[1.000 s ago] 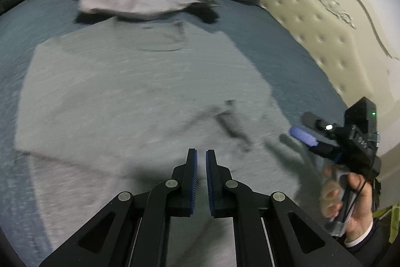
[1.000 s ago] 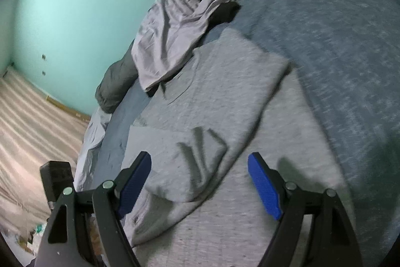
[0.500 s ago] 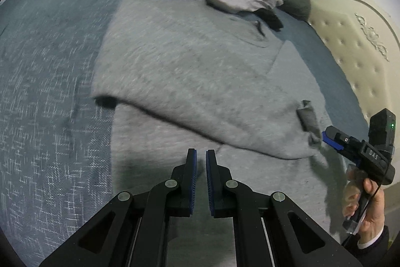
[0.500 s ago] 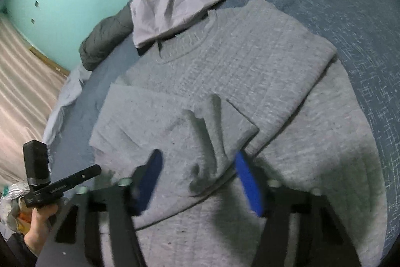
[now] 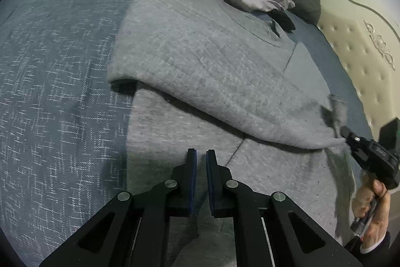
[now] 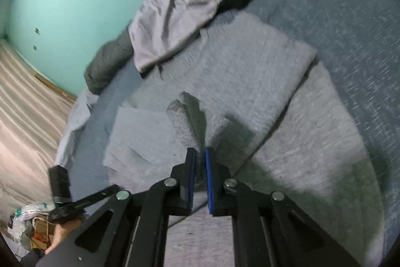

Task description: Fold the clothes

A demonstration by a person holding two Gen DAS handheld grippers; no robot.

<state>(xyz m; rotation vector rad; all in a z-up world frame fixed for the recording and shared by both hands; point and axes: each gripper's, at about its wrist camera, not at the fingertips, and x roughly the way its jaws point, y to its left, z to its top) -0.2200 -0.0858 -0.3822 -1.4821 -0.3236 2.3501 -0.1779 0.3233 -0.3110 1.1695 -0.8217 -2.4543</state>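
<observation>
No text, label, brand or number is showing legibly in either view. Low at the left edge of the right wrist view, a crumpled package (image 6: 23, 222) is showing green marks too blurred to read. The right gripper (image 5: 350, 139), at the right edge of the left wrist view, is showing no readable lettering.

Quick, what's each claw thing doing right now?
Left gripper: shut, empty.
Right gripper: fingers closing on the grey sweater cuff.
</observation>
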